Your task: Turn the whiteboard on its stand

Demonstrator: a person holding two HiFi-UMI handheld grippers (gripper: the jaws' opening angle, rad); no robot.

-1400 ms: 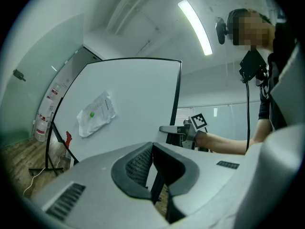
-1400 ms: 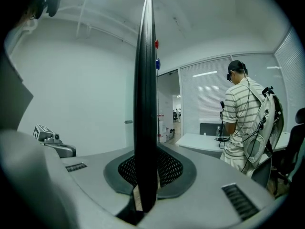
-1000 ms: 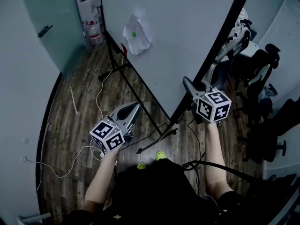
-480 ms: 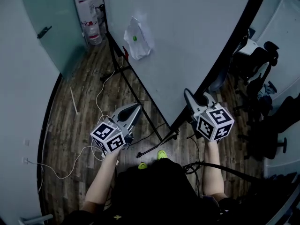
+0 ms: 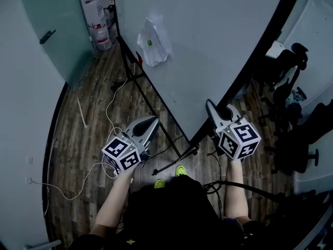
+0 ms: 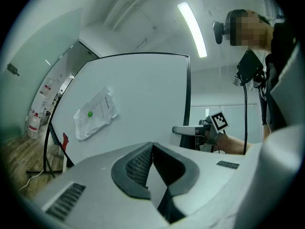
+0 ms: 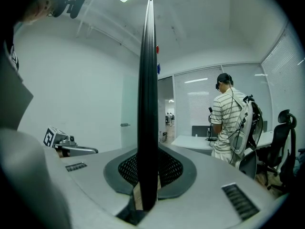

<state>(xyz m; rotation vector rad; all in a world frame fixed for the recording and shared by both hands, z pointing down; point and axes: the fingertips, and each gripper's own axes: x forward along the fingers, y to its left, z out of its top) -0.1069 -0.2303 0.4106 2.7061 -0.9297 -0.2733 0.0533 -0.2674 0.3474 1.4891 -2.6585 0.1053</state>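
Note:
The whiteboard [image 5: 208, 46] is a big white panel with a black frame on a black stand [image 5: 139, 85]. A sheet of paper [image 5: 152, 40] is pinned to it under a green magnet. My right gripper [image 5: 211, 108] is shut on the board's black side edge [image 7: 147, 80], which stands upright between its pads. My left gripper [image 5: 151, 121] hovers a little in front of the board's face [image 6: 138, 94], apart from it, with its jaws shut on nothing. In the left gripper view the right gripper [image 6: 190, 130] shows at the board's edge.
A glass door [image 5: 57, 30] and water bottles [image 5: 101, 33] lie at the far left. A white cable [image 5: 99, 165] trails over the wooden floor by the stand's foot [image 5: 177, 158]. Office chairs [image 5: 291, 72] stand at the right. Beyond the board a person in a striped shirt [image 7: 228, 118] stands at a desk.
The right gripper has moved down and right in the head view with the board's edge in it. The board has swung and now hides more of the room at the right. The left gripper has barely shifted.

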